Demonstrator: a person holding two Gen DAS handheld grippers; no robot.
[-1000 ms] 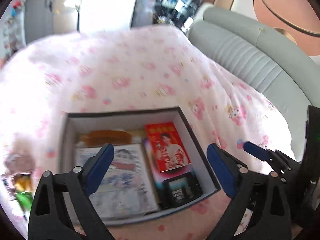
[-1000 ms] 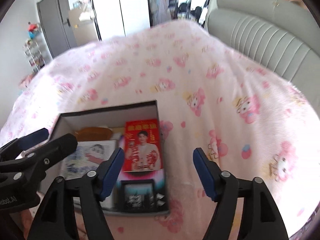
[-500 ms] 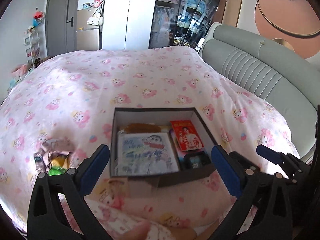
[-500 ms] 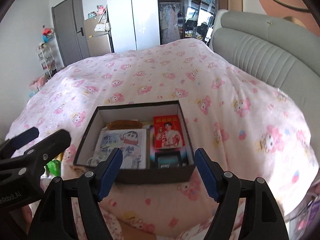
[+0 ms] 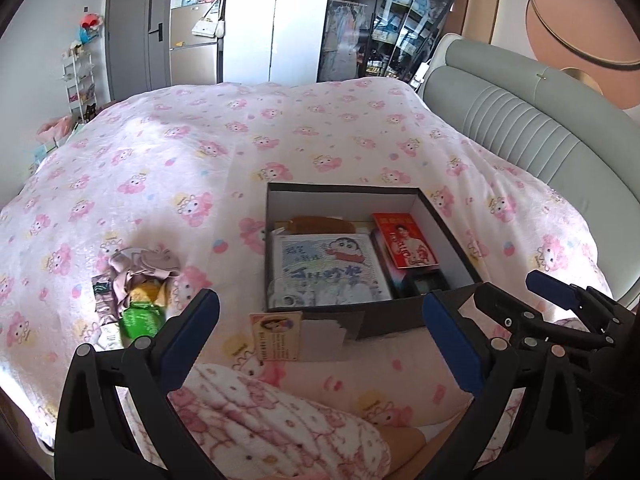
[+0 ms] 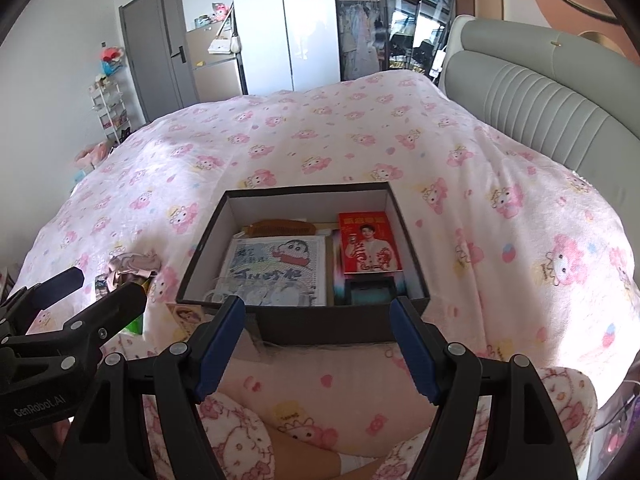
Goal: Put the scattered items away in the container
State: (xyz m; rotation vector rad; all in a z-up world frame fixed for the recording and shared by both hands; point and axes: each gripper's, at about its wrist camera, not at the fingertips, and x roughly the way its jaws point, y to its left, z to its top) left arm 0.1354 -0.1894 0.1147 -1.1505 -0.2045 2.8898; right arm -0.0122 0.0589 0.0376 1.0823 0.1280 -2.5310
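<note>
Container: I have a dark box (image 6: 320, 322) with a pale inner wall, open, on the pink cartoon-print duvet (image 6: 320, 140), just ahead of both tools.

Contents, as I see them in the right view:
- a cartoon picture sheet (image 6: 276, 270) with a boy's face and blue lettering I cannot read, left half;
- a brown comb (image 6: 280, 227) behind it, at the far wall;
- a red packet (image 6: 369, 242) showing a man, gold characters along the top too small to read, right half;
- a small black item (image 6: 370, 290) in the near right corner.

Outside the box: a card with a portrait (image 5: 276, 334) beside its near left corner, touching or not I cannot tell; farther left, a loose pile (image 5: 136, 284) of beige cloth, a green packet and other wrappers.

Left gripper (image 5: 320, 340): fingers spread wide, nothing between them. Its body reads "GenRobot.AI" in the right view.

Right gripper (image 6: 316, 344): spread wide, empty, facing the box's near wall.
</note>
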